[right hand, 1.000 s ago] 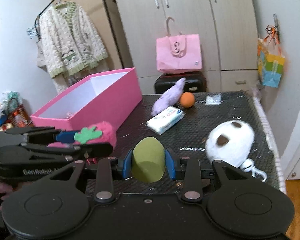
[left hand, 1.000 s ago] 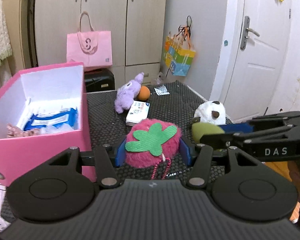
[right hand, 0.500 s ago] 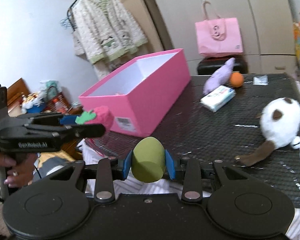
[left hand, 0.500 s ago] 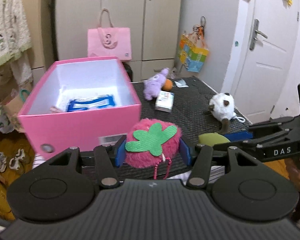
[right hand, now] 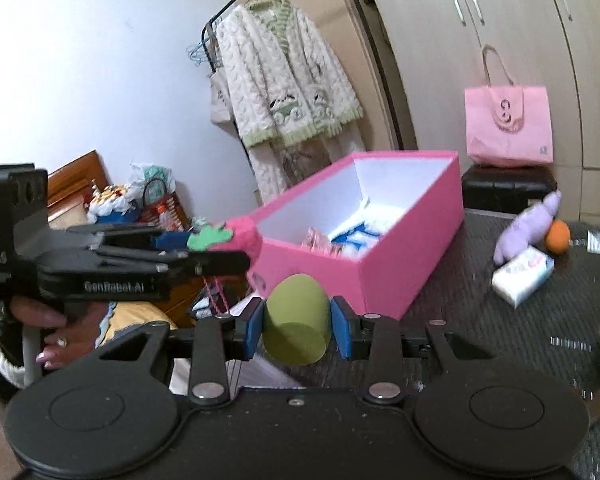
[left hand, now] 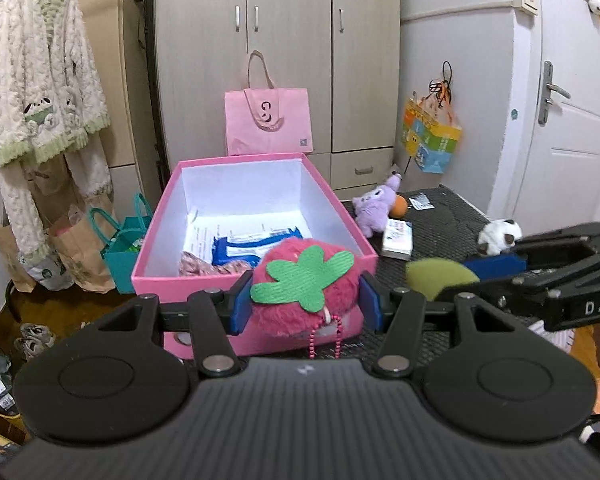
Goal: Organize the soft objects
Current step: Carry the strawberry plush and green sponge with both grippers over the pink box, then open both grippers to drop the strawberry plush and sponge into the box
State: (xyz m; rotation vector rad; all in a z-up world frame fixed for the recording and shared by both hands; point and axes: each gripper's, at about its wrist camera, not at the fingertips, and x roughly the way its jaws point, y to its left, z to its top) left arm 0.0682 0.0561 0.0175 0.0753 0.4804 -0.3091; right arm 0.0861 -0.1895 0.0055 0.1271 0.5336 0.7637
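Left gripper [left hand: 305,306] clamps a fuzzy pink strawberry plush with green felt leaf [left hand: 306,286], held at the near edge of the open pink cardboard box [left hand: 256,220]. Right gripper [right hand: 297,326] pinches an olive-green foam egg-shaped sponge [right hand: 297,318], apparently just short of the box's near corner. Purple plush toy [left hand: 370,210] lies far right on the black mesh tabletop [left hand: 440,224].

Fluffy pink strawberry plush [left hand: 304,292] and olive sponge [right hand: 296,324], both clamped.
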